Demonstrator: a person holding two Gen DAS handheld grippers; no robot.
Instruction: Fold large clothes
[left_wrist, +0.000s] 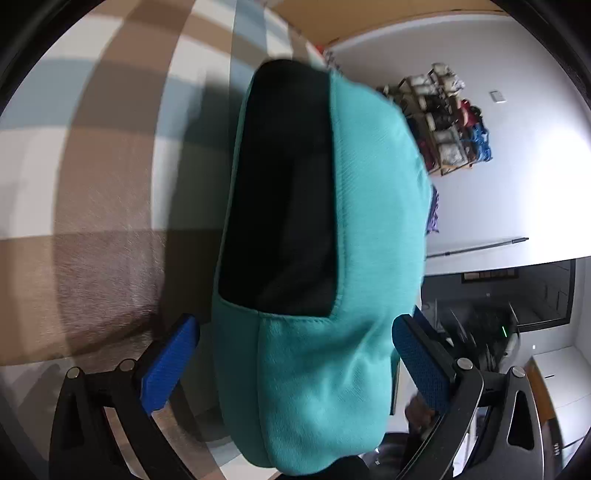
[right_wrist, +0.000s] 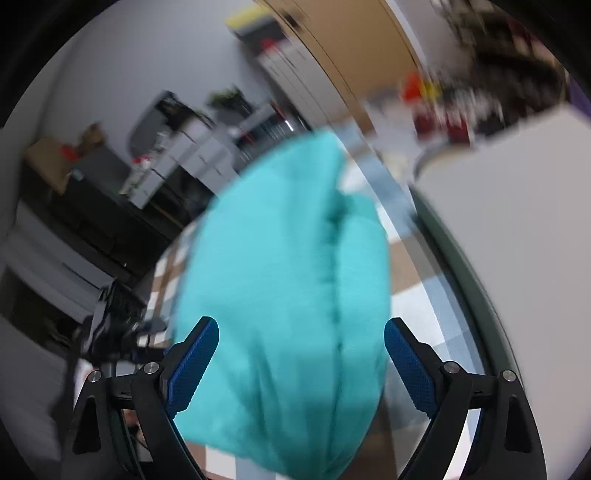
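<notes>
A teal garment (left_wrist: 347, 258) with a black panel (left_wrist: 284, 192) hangs in front of my left wrist camera, over a checked brown, white and blue surface (left_wrist: 103, 184). My left gripper (left_wrist: 293, 354) stands wide open, its blue pads (left_wrist: 170, 363) either side of the cloth, not closed on it. In the right wrist view the same teal garment (right_wrist: 288, 295) fills the middle, blurred. My right gripper (right_wrist: 301, 354) is also wide open, blue pads (right_wrist: 194, 363) flanking the cloth.
A wooden shelf with folded clothes (left_wrist: 439, 125) stands by the white wall. A dark cabinet (left_wrist: 517, 291) is at lower right. In the right wrist view a grey-rimmed white panel (right_wrist: 517, 258) is at right and cluttered furniture (right_wrist: 166, 155) at left.
</notes>
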